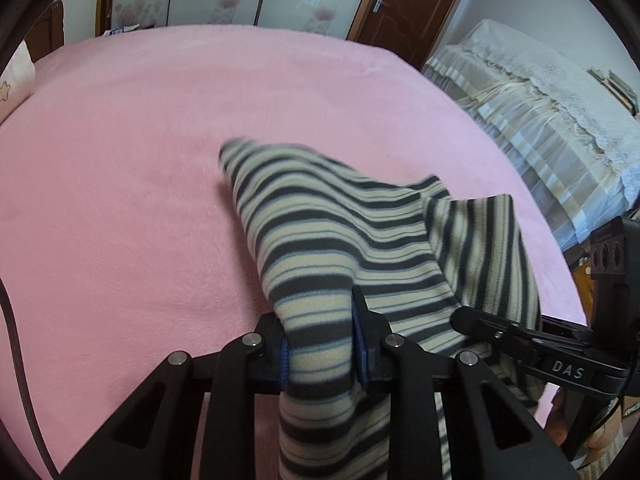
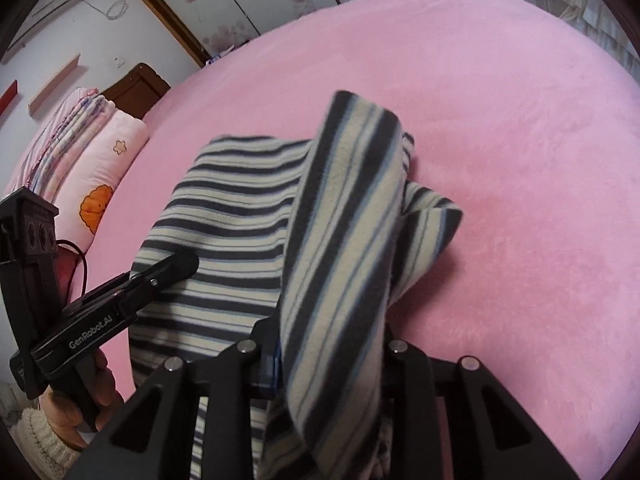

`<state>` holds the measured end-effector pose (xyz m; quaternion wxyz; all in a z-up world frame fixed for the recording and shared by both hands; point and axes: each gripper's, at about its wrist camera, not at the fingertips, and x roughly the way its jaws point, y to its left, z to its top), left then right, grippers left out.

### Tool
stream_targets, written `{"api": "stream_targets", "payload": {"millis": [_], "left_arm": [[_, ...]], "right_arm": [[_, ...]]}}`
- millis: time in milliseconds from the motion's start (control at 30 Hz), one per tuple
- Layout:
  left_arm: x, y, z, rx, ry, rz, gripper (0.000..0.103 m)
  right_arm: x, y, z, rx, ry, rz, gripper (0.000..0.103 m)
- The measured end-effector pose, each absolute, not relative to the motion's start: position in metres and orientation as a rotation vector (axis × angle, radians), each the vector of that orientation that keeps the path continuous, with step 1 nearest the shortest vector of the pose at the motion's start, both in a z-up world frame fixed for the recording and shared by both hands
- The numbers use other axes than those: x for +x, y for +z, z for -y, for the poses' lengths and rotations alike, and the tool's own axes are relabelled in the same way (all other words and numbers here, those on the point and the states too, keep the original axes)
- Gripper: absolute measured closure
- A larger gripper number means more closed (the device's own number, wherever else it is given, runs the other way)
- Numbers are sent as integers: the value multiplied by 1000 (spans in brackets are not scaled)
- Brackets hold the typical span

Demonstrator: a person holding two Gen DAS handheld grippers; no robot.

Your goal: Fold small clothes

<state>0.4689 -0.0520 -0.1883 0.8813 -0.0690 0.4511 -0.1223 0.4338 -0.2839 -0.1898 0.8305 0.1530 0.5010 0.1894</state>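
Gripping one striped garment (image 1: 336, 240) between them, both tongs are closed on cloth: the left tongs (image 1: 320, 344) pinch a bunched edge at the bottom centre of their view, and the right tongs (image 2: 332, 356) clamp a thick fold at the bottom centre of theirs. The garment hangs partly lifted over the pink bed (image 1: 140, 160), its far end trailing toward the middle of the frame and seemingly resting on the bed, though blur makes that uncertain. Its long axis runs away from both tongs, up the frame. The two tongs sit close side by side on the near edge, so neither is clearly nearer; the next move likely carries this edge forward over the far end.
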Motion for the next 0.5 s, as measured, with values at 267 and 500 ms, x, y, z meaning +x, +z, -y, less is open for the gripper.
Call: {"api": "stream_targets", "payload": {"millis": [267,500], "left_arm": [[444,-134,14,-119,-252,-894,80],[434,-70,-70,-79,-207,-859,80]], "right_arm": [[417,-144,251,330,468,-998,76],[411,-107,183,356,590,-941,76]]}}
